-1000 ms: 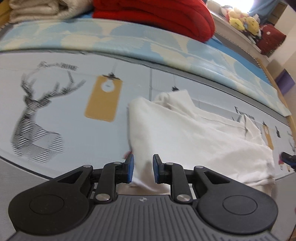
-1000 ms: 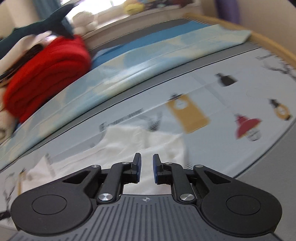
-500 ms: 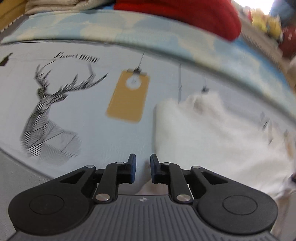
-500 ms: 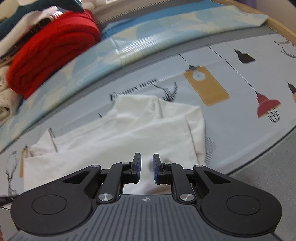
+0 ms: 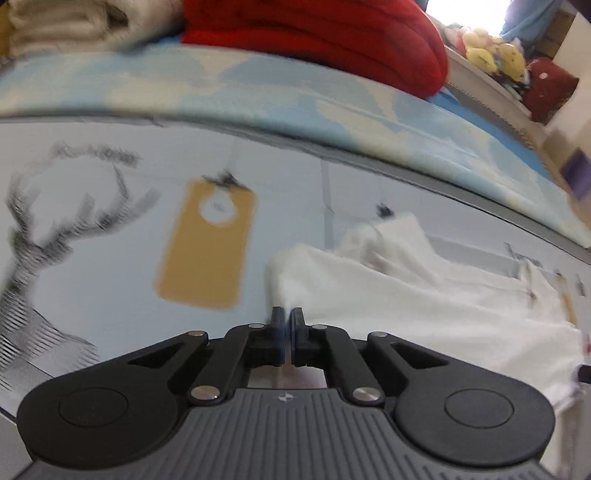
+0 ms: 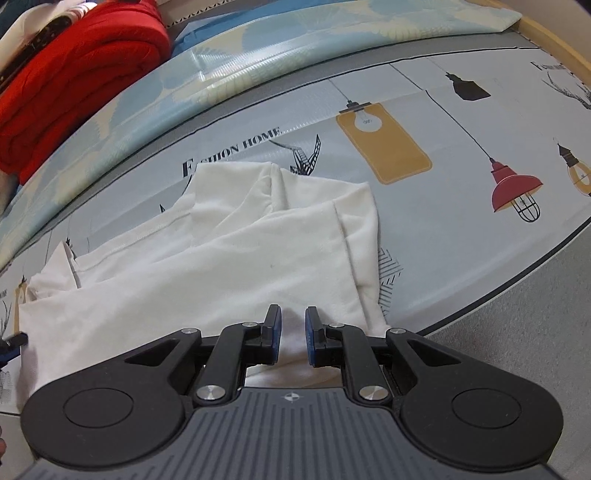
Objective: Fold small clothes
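Observation:
A white garment (image 6: 236, 266) lies partly folded on the printed mat (image 6: 443, 229), with a sleeve doubled over near its top. In the left wrist view the white garment (image 5: 424, 306) spreads to the right. My left gripper (image 5: 287, 321) sits at its near left edge, its jaws closing to shut with the cloth's edge pinched between the pads. My right gripper (image 6: 293, 326) hovers low over the garment's near right part. Its blue pads stand a little apart, with cloth showing under the gap and not pressed. The left gripper's tip (image 6: 13, 341) shows at the garment's left corner.
A folded red blanket (image 5: 332, 37) and beige folded cloth (image 5: 55, 22) lie behind on a pale blue leaf-print sheet (image 6: 295, 48). Plush toys (image 5: 491, 55) sit at the far right. Grey fabric (image 6: 535, 314) borders the mat at the near right. A wooden edge (image 6: 554, 40) runs along the far right.
The left gripper's jaws have gone from apart to shut while it sank toward the garment's left edge. The right gripper has dropped closer to the cloth, its gap unchanged.

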Demonstrator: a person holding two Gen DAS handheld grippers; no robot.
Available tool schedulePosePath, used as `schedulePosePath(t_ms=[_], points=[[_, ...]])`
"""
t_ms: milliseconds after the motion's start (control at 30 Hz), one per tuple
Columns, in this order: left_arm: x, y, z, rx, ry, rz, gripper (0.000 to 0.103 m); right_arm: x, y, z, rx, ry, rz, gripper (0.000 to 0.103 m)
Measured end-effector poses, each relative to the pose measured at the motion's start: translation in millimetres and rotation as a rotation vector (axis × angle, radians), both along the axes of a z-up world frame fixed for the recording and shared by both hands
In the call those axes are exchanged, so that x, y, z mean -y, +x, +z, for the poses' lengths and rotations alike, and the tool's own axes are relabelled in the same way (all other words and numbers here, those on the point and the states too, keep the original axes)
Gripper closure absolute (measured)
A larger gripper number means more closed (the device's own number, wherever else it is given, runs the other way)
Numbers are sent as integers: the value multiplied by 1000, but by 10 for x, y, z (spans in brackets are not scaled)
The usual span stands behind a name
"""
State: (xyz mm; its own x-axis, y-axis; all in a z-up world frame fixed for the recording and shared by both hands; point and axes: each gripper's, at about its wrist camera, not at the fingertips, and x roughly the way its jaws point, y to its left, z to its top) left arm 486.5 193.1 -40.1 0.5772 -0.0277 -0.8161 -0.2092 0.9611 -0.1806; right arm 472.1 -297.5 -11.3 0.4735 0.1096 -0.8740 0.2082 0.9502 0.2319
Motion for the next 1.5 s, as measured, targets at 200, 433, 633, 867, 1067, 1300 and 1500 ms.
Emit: schedulePosePath(t_ms=[200,433,633,867,1067,1300,1500], points=[[-70,-13,-34,-81,26,54,91,19,39,9,14,14,6,88],[48,-177,318,-15,-80,-63,80,0,54,-16,3,4,4,88],[293,-346,-53,-231,130,-264,88,5,57,-92,-23,-6,-8,88],[329,-457,-27,-235,71,-282,96,50,56,-175,-30,-1,8,88],[336,-626,227,-170,96,-230,98,99,-12,-145,-22,20,-36,88],[461,-1131,701,-70,67,-211,71,-95,-300,256,121,-29,34,85],[752,-1673,1088,-8,148,-290,68,-306,-749,751,240,-68,155,81]])
